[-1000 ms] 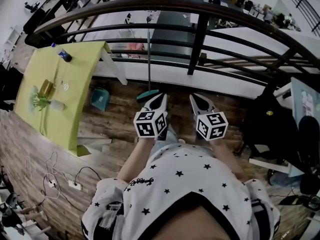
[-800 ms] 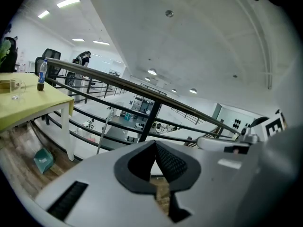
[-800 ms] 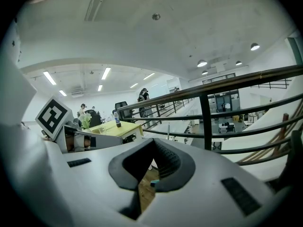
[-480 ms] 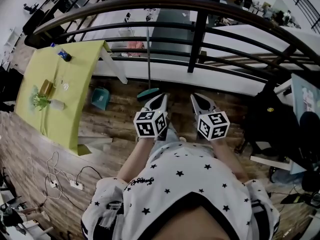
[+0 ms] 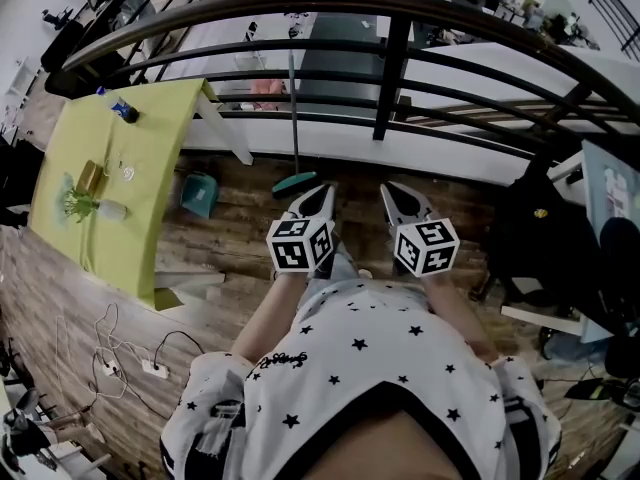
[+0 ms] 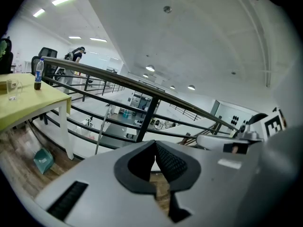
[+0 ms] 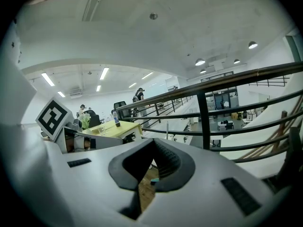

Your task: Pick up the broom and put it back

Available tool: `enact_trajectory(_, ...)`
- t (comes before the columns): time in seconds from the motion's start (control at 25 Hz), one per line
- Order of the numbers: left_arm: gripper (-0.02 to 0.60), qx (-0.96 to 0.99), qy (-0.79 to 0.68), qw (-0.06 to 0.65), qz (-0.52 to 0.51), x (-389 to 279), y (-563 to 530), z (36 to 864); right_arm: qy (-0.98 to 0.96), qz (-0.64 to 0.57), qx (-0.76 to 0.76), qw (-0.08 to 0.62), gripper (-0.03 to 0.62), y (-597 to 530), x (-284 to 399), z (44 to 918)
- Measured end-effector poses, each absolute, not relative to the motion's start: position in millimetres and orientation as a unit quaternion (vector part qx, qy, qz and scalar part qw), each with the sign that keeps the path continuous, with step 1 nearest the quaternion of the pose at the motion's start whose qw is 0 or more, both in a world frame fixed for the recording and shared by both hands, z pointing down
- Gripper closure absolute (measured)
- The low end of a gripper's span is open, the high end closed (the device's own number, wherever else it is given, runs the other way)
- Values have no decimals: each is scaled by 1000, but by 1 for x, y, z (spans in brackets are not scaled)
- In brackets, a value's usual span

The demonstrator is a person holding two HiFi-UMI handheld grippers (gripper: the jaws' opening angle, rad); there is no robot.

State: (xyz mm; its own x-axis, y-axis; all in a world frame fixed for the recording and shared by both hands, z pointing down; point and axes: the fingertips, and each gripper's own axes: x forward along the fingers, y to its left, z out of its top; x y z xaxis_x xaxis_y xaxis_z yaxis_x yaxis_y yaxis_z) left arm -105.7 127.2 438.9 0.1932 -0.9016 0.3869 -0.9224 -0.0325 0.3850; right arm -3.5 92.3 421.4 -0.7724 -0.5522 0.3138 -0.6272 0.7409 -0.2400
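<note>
The broom (image 5: 293, 118) stands upright against the black railing, its teal head (image 5: 295, 183) on the wooden floor just ahead of my left gripper (image 5: 322, 194). That gripper is shut and empty, its tip close to the broom head but apart from it. My right gripper (image 5: 390, 194) is beside it at the right, also shut with nothing in it. In the left gripper view the broom's pole (image 6: 101, 131) rises left of the shut gripper (image 6: 155, 144). In the right gripper view the pole (image 7: 167, 144) shows just past the shut gripper (image 7: 152, 142).
The black railing (image 5: 392, 68) runs across in front, with a drop to a lower floor behind it. A yellow-green table (image 5: 140, 198) with a bottle (image 5: 122, 107) and a plant (image 5: 80, 203) stands at the left. A teal bin (image 5: 200, 196) lies near it. Dark bags (image 5: 545, 243) sit at the right.
</note>
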Motion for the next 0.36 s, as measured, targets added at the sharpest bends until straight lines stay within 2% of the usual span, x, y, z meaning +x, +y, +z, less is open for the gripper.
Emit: enact_trajectory(0.36, 569, 723, -630, 282, 22, -94, 120, 439, -925, 165, 322, 113, 600, 85, 6, 425)
